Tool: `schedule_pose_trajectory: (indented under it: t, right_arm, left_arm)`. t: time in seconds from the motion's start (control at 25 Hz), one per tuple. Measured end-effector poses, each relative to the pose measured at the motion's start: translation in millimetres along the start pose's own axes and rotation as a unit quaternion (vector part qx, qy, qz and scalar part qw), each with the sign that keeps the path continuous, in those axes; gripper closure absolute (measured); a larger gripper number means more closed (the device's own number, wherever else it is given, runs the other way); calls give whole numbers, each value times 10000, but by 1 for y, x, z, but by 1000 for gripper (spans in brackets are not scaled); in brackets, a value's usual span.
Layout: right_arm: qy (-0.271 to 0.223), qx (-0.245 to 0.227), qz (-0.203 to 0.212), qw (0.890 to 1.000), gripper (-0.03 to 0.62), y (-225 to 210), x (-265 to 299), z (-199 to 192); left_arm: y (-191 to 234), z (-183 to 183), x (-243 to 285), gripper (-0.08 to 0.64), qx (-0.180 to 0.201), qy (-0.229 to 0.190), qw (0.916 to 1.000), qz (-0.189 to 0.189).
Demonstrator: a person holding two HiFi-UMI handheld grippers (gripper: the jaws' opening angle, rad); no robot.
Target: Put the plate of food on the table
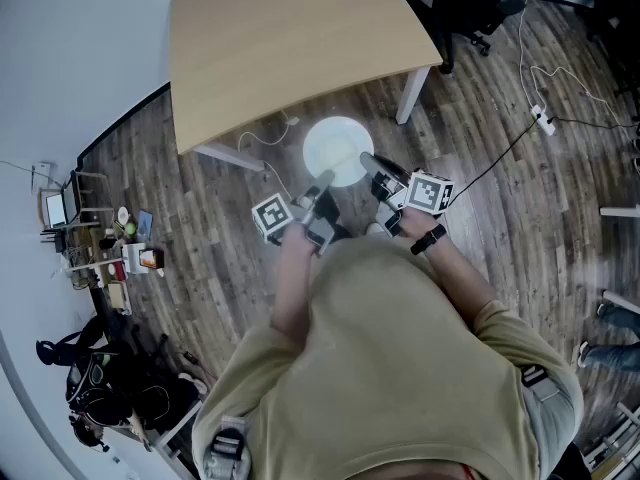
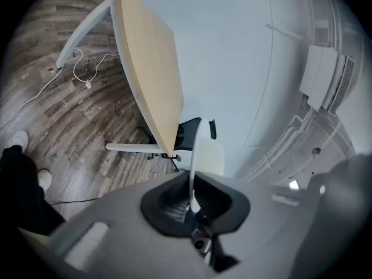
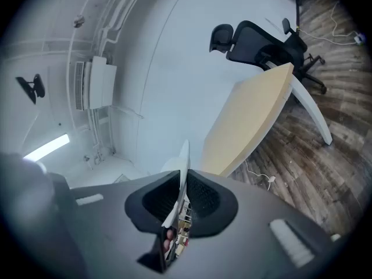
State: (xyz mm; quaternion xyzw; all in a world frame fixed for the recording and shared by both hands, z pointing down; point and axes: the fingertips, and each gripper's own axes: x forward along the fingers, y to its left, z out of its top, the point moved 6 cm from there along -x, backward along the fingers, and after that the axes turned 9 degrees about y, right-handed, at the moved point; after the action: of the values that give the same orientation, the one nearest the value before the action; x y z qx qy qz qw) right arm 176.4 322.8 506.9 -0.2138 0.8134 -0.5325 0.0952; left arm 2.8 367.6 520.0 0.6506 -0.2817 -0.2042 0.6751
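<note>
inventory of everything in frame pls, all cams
plate: 1, white, held over the floor near the table edge; no food can be made out
table: 1, light wood top with white legs, ahead of the person
office chair: 1, black, beyond the table
power strip: 1, white, on the floor at right, with cables
shelf: 1, cluttered, by the left wall
floor: dark wood planks
shirt: 1, beige, on the person
left gripper: 1, grey, shut on the plate's rim
right gripper: 1, grey, shut on the opposite rim

Smooth white plate (image 1: 338, 151), matt wood table (image 1: 280, 48) — wood-plank floor (image 1: 500, 218)
</note>
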Motion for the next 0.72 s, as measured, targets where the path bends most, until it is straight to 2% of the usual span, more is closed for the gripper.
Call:
schedule_pose_trajectory:
  t: [0.12, 0.24, 0.4, 0.6, 0.72]
  right_arm:
    - [-30, -321, 20, 9995, 547, 1, -2, 3]
    - [-68, -386, 30, 9992, 545, -3, -1, 4]
    - [-104, -339, -31, 9994, 540, -15, 4, 4]
    - [-130, -237, -137, 9995, 537, -36, 24, 18]
    - [-17, -50, -269, 9996, 538, -52, 41, 33]
  left_arm:
    - [-1, 0, 6, 554, -42, -41, 10000, -69]
    - [-1, 2, 10, 554, -65, -17, 9999, -79]
    - [8, 10, 13, 554, -102, 19, 9999, 40]
    - [19, 39, 29, 554, -97, 150, 9998, 100]
    - [30, 65, 43, 552, 19, 287, 9988, 401]
